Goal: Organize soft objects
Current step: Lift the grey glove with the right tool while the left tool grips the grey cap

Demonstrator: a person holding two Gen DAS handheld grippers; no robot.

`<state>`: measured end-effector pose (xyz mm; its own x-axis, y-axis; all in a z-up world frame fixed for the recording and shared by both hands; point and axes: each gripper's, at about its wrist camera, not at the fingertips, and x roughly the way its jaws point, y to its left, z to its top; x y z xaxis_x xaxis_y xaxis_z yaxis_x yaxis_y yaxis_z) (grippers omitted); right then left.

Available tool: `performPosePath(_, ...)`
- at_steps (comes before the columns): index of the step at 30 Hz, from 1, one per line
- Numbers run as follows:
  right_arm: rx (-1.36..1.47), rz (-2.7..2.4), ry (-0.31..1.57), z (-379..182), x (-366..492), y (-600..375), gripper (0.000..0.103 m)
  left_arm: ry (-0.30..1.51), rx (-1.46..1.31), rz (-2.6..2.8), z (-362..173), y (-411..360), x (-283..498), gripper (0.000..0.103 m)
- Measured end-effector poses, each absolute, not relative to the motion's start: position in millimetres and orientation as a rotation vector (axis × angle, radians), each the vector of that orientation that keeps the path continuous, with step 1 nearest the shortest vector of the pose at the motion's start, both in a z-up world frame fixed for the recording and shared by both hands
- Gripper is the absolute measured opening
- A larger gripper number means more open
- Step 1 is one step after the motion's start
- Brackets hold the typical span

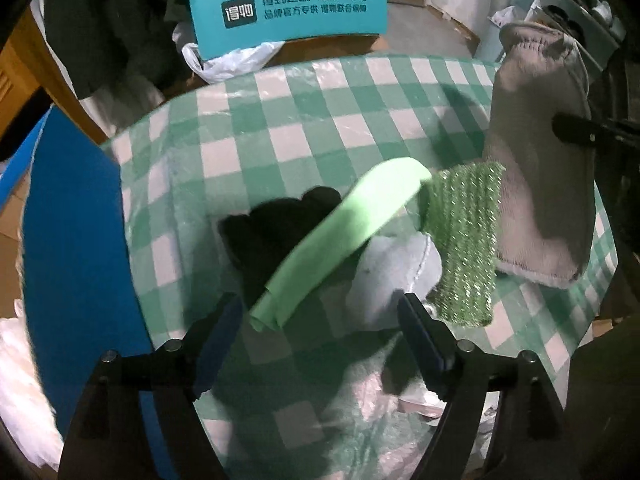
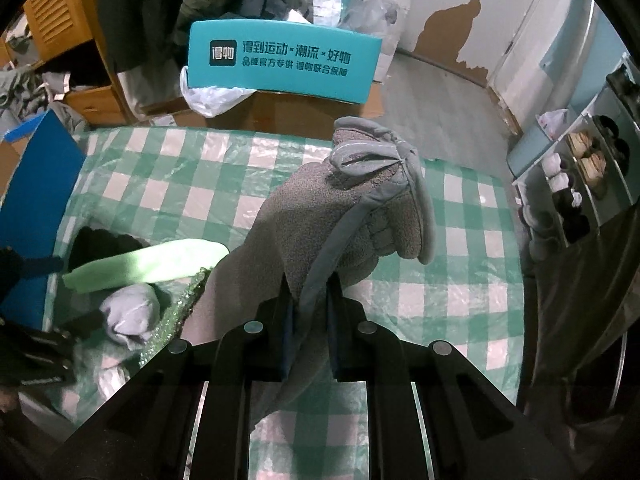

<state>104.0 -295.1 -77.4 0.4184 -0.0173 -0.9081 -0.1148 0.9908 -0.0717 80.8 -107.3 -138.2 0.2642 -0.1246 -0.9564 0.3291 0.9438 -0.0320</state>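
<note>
Pinching a grey glove (image 2: pixel 320 224), the right gripper (image 2: pixel 310 312) has its fingers (image 2: pixel 286 312) pressed on the fleece, which rises between them and flops over at the top, above the counter (image 2: pixel 460 264) with its green-checked cover. From the left wrist view the same glove hangs at the right, and a glittery green cloth (image 1: pixel 466 244) hangs beside it, touching its edge. The left gripper (image 1: pixel 320 340) has its fingers (image 1: pixel 424 344) spread wide with nothing between them, above a small pile: a black glove (image 1: pixel 280 224), a light green strip (image 1: pixel 344 240) lying across it, and a pale blue bundle (image 1: pixel 396 276) beside that. A teal box (image 1: pixel 288 16) stands beyond the counter.
</note>
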Motion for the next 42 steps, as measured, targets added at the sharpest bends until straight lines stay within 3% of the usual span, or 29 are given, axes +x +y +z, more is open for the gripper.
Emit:
performPosePath(8, -0.111, 0.063, 1.126, -73.7, 98.4, -302.3, 0.012, 1.229, 0.245, -0.394, -133.7, -135.8, 68.7, 0.086)
performPosePath(13, -0.104, 0.055, 1.115, -71.8, 95.6, -307.6, 0.012, 1.230, 0.268, -0.439, -140.8, -152.6, 72.2, 0.082)
performPosePath(18, -0.086, 0.049, 1.116, -72.5, 94.8, -313.4, 0.012, 1.249, 0.292, -0.457, -149.9, -159.2, 73.8, 0.048)
performPosePath(19, -0.084, 0.048, 1.116, -72.4, 94.8, -314.6, 0.012, 1.253, 0.292, -0.461, -151.7, -158.9, 74.0, 0.045)
performPosePath(21, -0.081, 0.046, 1.112, -71.5, 94.6, -315.9, 0.012, 1.255, 0.286, -0.455, -153.3, -157.0, 75.8, 0.025)
performPosePath(24, -0.082, 0.045, 1.108, -70.0, 94.3, -316.5, 0.012, 1.244, 0.260, -0.458, -149.1, -152.2, 76.5, 0.018)
performPosePath(42, -0.102, 0.019, 0.990, -25.4, 82.1, -316.9, 0.012, 1.097, 0.147, -0.444, -76.8, -127.6, 71.6, 0.017)
